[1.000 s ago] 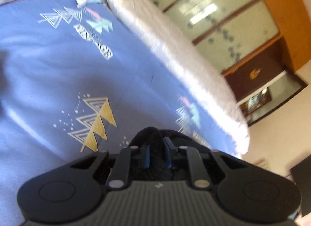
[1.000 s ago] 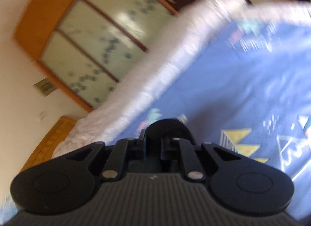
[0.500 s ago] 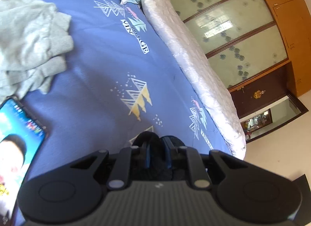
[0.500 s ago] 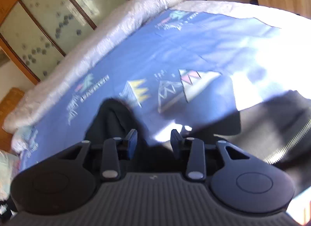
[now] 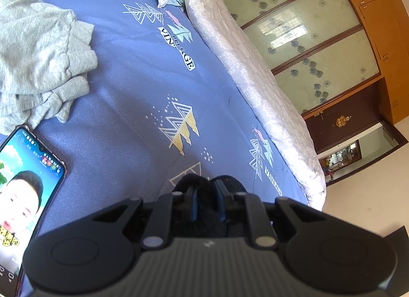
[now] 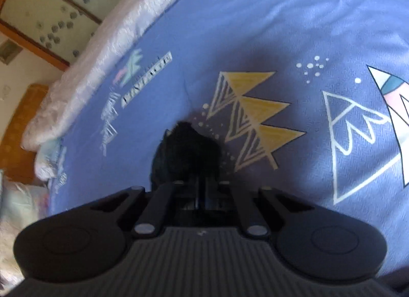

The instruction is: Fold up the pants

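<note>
Right tongs point(image 6: 204, 189) lower; seemingly newly clamped on black pants point(image 6: 186, 151)

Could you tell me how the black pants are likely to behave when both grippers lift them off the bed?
The black pants bunch softly between the shut right gripper, so they will probably sag and drape. The left gripper also pinches a fuzzy-looking fold, which suggests decent grip. They seem light, though most of the garment is hidden.

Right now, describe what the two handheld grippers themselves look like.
Both match. The left gripper has a black ribbed body with a small pale mark, two rounded lobes with circular recesses, silver pivot pins on black linkage bars, and blue-lined jaws. The right gripper looks the same, slightly blurred. No cables or sleeves show.
</note>
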Demonstrator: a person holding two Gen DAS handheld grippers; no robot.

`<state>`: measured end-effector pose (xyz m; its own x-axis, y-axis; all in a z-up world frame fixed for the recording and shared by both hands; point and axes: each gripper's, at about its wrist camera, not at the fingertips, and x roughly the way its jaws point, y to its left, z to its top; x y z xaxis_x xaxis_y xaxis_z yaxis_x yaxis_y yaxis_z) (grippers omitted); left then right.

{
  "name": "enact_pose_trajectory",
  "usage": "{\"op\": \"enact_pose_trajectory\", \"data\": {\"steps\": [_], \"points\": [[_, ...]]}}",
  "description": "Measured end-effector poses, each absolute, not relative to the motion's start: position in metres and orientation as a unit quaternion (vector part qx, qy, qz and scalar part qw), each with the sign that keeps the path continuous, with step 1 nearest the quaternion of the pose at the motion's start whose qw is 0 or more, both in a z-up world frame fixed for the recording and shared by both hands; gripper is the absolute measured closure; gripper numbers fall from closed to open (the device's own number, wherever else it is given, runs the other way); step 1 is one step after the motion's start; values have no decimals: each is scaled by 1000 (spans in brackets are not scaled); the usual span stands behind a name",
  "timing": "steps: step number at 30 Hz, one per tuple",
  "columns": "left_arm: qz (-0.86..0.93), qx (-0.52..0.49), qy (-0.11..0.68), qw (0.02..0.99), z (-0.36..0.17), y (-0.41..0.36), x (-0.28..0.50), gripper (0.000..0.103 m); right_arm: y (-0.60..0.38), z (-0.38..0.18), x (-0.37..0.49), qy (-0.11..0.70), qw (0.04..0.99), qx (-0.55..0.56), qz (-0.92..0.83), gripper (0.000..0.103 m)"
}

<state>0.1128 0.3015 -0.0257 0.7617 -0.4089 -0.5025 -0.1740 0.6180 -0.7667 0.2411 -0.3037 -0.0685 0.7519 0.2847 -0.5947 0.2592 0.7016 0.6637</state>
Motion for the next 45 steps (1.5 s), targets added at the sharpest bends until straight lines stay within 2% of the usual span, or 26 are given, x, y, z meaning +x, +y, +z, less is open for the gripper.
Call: {"op": "enact_pose_trajectory", "data": {"steps": [2, 5, 7, 8, 9, 10, 11, 20, 29, 32, 34, 35, 41, 45], "points": [[-71, -433, 338, 832, -27, 303, 114, 89, -318, -39, 209, 283, 867, 409, -25, 96], [-72, -440, 334, 830, -29, 305, 117, 89, -347, 13, 146, 138, 899, 393, -138, 96], [-73, -443, 333, 829, -30, 303, 118, 89, -359, 33, 123, 103, 898, 360, -230, 91], [-73, -445, 332, 828, -32, 303, 118, 89, -364, 37, 115, 101, 894, 348, -263, 86], [-71, -447, 332, 827, -33, 303, 119, 89, -371, 37, 109, 112, 892, 341, -274, 74], [-70, -450, 331, 826, -34, 303, 118, 89, -375, 34, 104, 126, 890, 337, -279, 67], [-68, -453, 330, 826, -35, 303, 117, 89, -378, 30, 97, 137, 887, 337, -284, 65], [-58, -458, 336, 821, -31, 307, 116, 89, -381, -33, 57, 204, 848, 400, -282, 65], [-52, -458, 334, 822, -27, 304, 118, 89, -410, -70, 70, 204, 772, 528, -291, 64], [-50, -460, 335, 821, -28, 305, 118, 89, -421, -91, 78, 200, 741, 574, -285, 66], [-48, -461, 335, 820, -27, 306, 118, 89, -425, -94, 74, 186, 727, 597, -283, 82], [-46, -463, 335, 820, -27, 307, 118, 89, -424, -93, 72, 188, 723, 601, -284, 95], [-41, -463, 323, 824, -22, 312, 121, 89, -401, -26, 45, 133, 793, 536, -258, 96], [-37, -463, 318, 826, -21, 311, 136, 89, -400, 21, 71, 107, 826, 505, -226, 97]]}}
